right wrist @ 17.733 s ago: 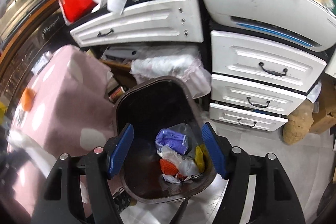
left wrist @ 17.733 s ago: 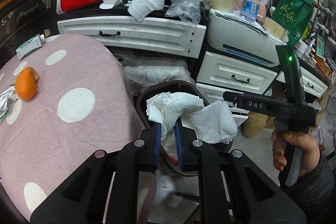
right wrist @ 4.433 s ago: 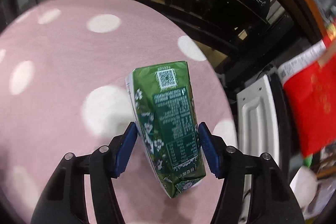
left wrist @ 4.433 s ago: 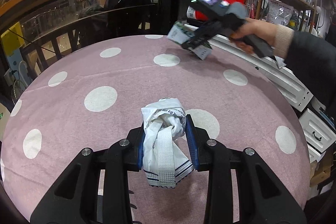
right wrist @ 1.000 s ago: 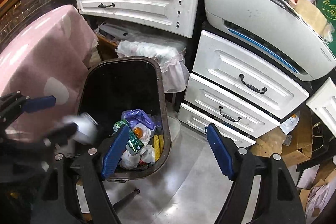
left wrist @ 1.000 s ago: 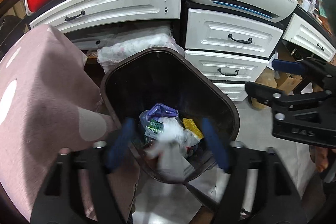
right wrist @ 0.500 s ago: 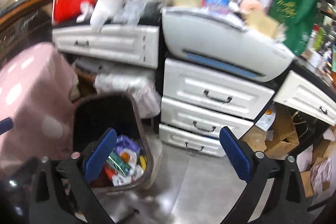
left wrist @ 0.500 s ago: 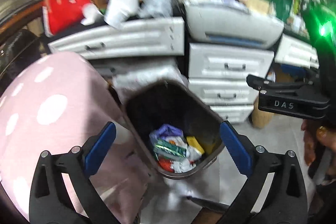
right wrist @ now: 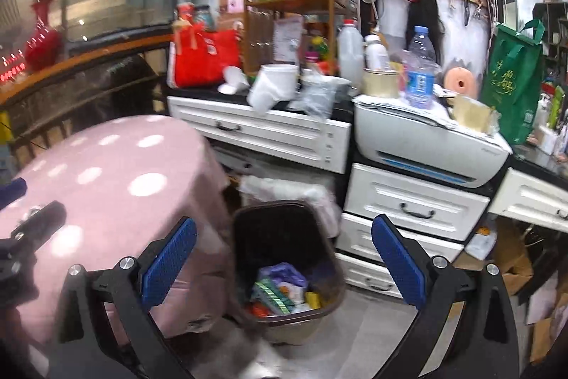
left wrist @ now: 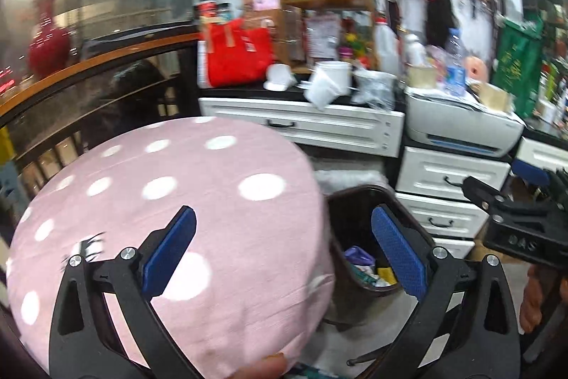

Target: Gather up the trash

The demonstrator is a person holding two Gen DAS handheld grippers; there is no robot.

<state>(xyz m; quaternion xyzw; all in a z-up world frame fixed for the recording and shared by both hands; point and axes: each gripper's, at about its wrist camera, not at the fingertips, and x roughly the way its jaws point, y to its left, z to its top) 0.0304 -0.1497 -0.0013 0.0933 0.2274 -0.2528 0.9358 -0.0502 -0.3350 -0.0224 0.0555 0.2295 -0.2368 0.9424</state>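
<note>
A dark brown trash bin [right wrist: 321, 308] stands on the floor between the round table and the white drawers; it holds several pieces of trash [right wrist: 280, 290], among them a purple wrapper, a green carton and something yellow. My right gripper [right wrist: 283, 260] hangs open above and in front of the bin, nothing between its blue pads. My left gripper [left wrist: 283, 251] is open and empty too, over the table's right edge, with the bin [left wrist: 351, 201] at its right finger. The right gripper [left wrist: 522, 219] shows at the far right of the left wrist view.
The round table wears a pink cloth with white dots [left wrist: 170, 187]. White drawers [right wrist: 415, 201] and a printer [right wrist: 429, 137] stand behind the bin. The counter [right wrist: 198, 93] carries a red bag, bottles and cups. Cardboard boxes [right wrist: 511, 258] lie on the floor at right.
Both grippers have opened wide and let their trash fall into the bin, then risen and drawn back from it. The left gripper has swung left, so the table top fills its view.
</note>
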